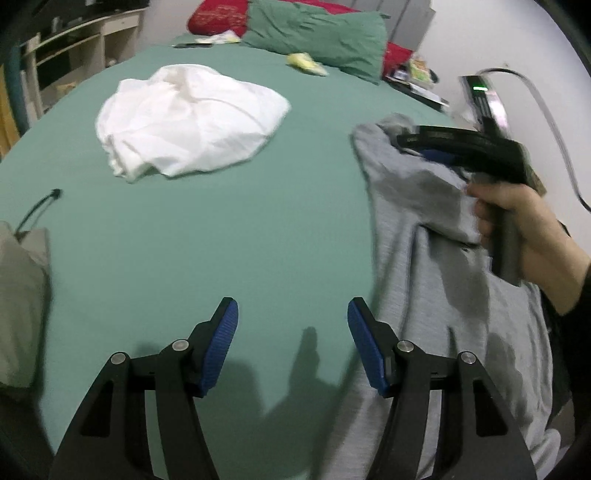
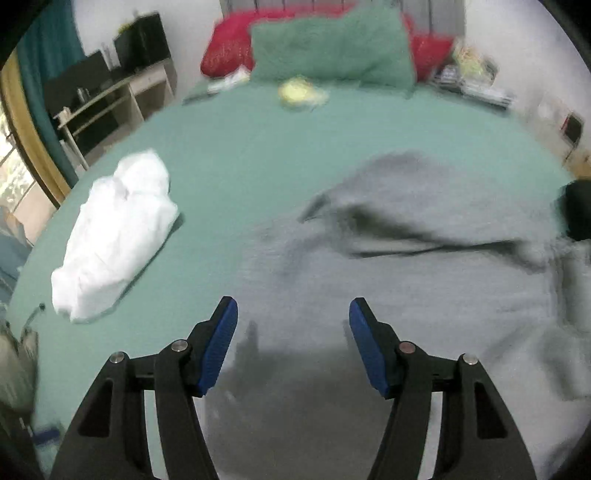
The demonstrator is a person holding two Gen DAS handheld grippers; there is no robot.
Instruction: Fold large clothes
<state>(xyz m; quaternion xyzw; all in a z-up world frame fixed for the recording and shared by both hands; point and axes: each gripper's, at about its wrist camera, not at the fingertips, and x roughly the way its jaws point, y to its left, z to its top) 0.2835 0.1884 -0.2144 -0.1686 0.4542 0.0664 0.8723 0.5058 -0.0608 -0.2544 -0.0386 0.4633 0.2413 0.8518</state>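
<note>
Grey garment sprawls rumpled across the right side of the green bed sheet, and both claws hang wide apart over it, gripping nothing: left gripper above its near-left edge, right gripper over its middle. Best play, I'd say: spread it flat, pinch two corners, then fold. Farther left, a white bundle waits. Beyond, green pillow, red pillow, shelving.

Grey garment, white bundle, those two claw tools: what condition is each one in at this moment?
grey garment: spread on the bed, rumpled, unfolded.
white garment: loosely bundled, lying apart from the grey one.
left gripper: open, empty, above the green sheet.
right gripper: open, empty, over the grey garment.
green pillow: creased, at the headboard end.
</note>
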